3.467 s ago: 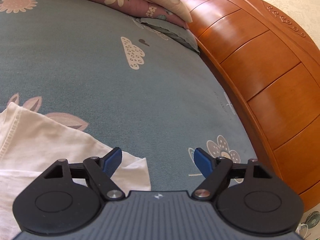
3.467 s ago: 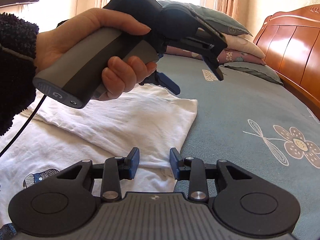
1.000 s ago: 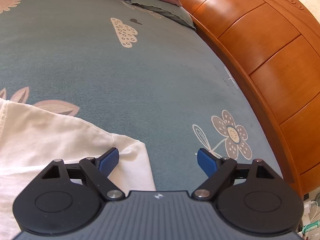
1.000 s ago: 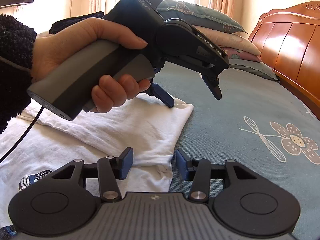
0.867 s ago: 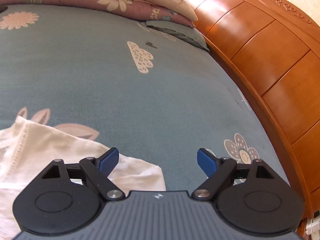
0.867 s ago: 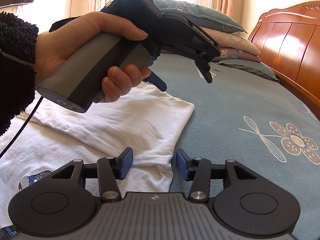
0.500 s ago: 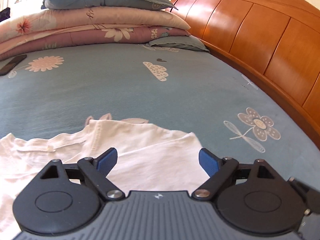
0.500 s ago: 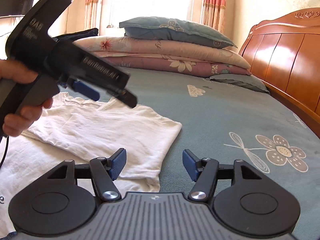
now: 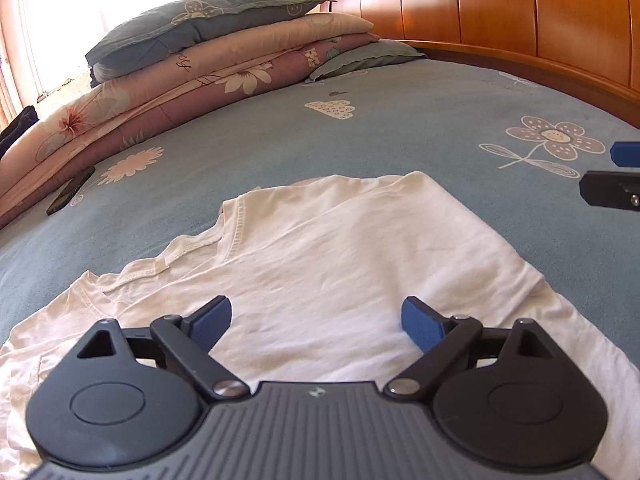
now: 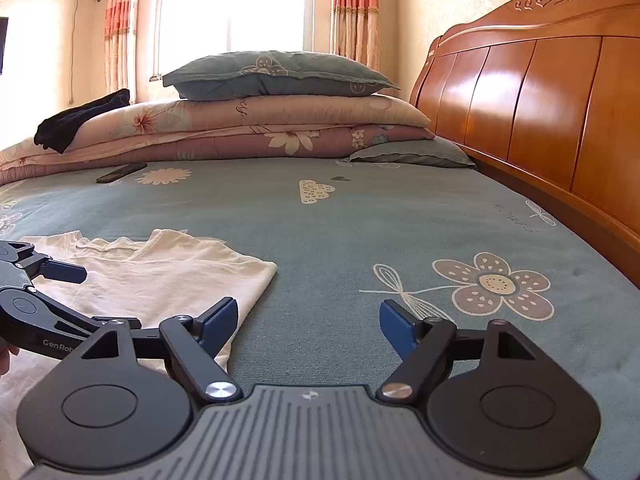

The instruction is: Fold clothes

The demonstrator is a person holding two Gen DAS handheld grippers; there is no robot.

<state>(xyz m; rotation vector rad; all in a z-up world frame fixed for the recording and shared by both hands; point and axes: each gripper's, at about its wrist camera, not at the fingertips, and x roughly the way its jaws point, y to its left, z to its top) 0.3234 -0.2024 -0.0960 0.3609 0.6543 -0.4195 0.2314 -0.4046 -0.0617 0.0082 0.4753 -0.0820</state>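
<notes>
Left wrist view: white T-shirt [image 9: 352, 264] lies part-folded on bed [image 9: 400, 132], near its front edge. Left gripper [image 9: 316, 322] and right gripper [image 10: 308, 322] have just been opening, both empty. Between folds; next needs fresh edge grips.

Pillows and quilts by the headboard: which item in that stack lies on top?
The grey-blue pillow with the flower print lies on top, above the cream quilt and pink quilt; another grey-blue pillow lies on the sheet.
</notes>
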